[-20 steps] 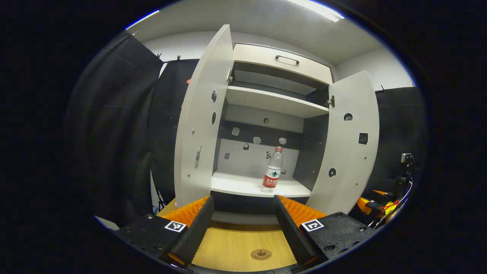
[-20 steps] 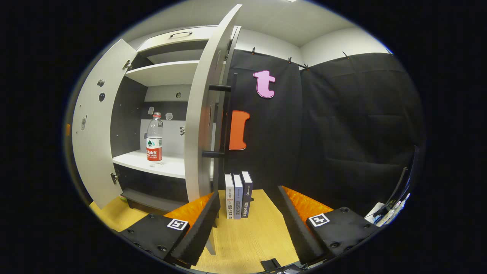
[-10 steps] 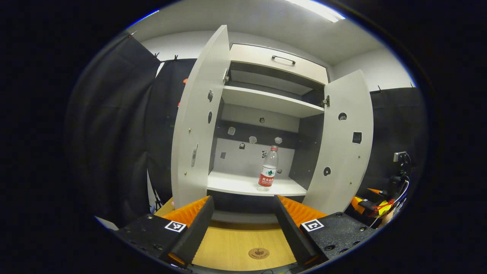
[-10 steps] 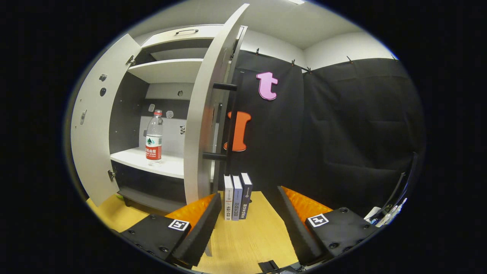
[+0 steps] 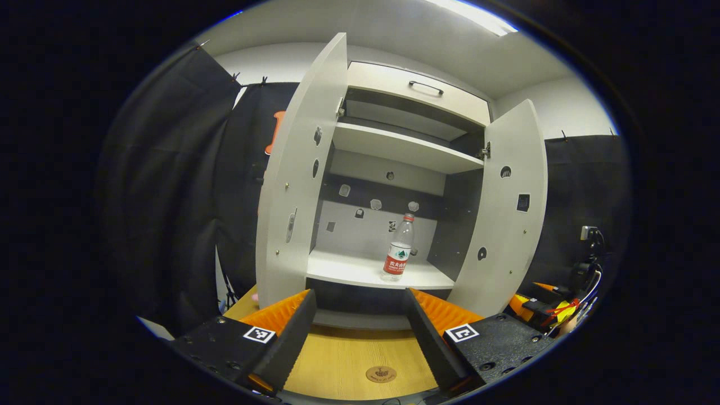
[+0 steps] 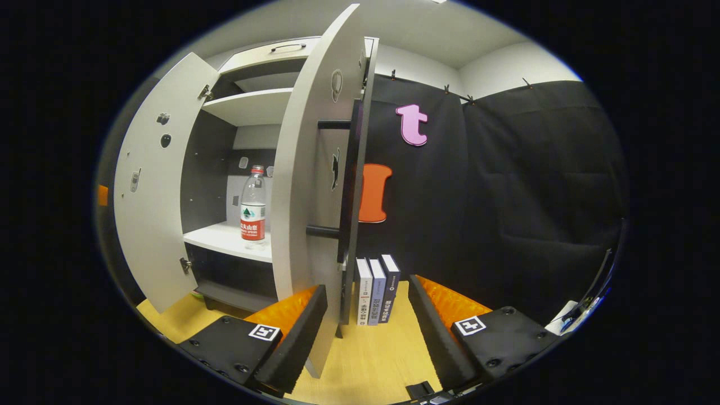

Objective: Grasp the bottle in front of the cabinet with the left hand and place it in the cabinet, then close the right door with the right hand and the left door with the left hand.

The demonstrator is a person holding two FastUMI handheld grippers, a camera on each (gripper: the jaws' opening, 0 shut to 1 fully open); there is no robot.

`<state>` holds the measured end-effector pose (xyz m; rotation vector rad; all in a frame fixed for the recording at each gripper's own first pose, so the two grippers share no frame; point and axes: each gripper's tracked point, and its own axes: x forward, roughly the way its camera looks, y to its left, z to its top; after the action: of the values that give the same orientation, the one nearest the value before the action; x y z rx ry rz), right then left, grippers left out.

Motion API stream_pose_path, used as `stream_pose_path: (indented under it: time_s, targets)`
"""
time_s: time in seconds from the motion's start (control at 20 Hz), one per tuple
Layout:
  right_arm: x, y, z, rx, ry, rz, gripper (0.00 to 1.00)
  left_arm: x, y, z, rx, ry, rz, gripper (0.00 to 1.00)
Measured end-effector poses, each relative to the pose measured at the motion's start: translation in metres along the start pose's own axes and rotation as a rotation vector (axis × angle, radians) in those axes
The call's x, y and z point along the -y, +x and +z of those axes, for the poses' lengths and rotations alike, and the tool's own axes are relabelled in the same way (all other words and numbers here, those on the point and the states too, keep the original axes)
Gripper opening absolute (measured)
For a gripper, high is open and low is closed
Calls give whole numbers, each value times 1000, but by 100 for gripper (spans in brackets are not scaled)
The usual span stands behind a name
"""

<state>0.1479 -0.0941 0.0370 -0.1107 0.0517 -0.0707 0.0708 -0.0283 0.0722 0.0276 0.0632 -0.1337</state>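
Observation:
A clear bottle [image 5: 398, 248] with a red label and red cap stands upright on the cabinet's lower shelf [image 5: 354, 270]. Both doors hang open: the left door [image 5: 292, 185] and the right door [image 5: 509, 208]. My left gripper [image 5: 357, 332] is open and holds nothing, low over the wooden table and well back from the shelf. In the right gripper view the right door [image 6: 306, 169] is nearly edge-on, with its black handle [image 6: 347, 185] on the outer face. My right gripper [image 6: 365, 332] is open. The door's lower edge sits just above its left finger. The bottle [image 6: 253, 205] shows past the door.
Three books [image 6: 376, 289] stand upright on the wooden table [image 6: 371, 365], right of the right door. Orange and black gear with cables [image 5: 548, 306] lies at the far right. A drawer with a black handle [image 5: 424, 87] tops the cabinet. Black cloth walls enclose the booth.
My right gripper has moved in towards the right door's edge, which now reaches down between its fingers. My left gripper has drawn back a little from the cabinet. The bottle stays put.

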Motion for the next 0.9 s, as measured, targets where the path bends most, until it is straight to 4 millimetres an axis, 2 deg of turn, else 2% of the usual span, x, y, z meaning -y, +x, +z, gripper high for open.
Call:
stream_pose_path:
  time_s: [0.5, 0.75, 0.8, 0.9]
  targets:
    - [-51, 16, 5, 17, -3, 125, 97, -20, 3, 0, 1, 0, 30, 95]
    - [-63, 31, 1, 10, 15, 134, 97, -27, 9, 0, 2, 3, 44, 95]
    - [-64, 35, 0, 9, 12, 131, 100, -30, 10, 1, 2, 2, 50, 95]
    - [-63, 45, -1, 5, 10, 121, 97, -35, 12, -2, -1, -3, 61, 95]
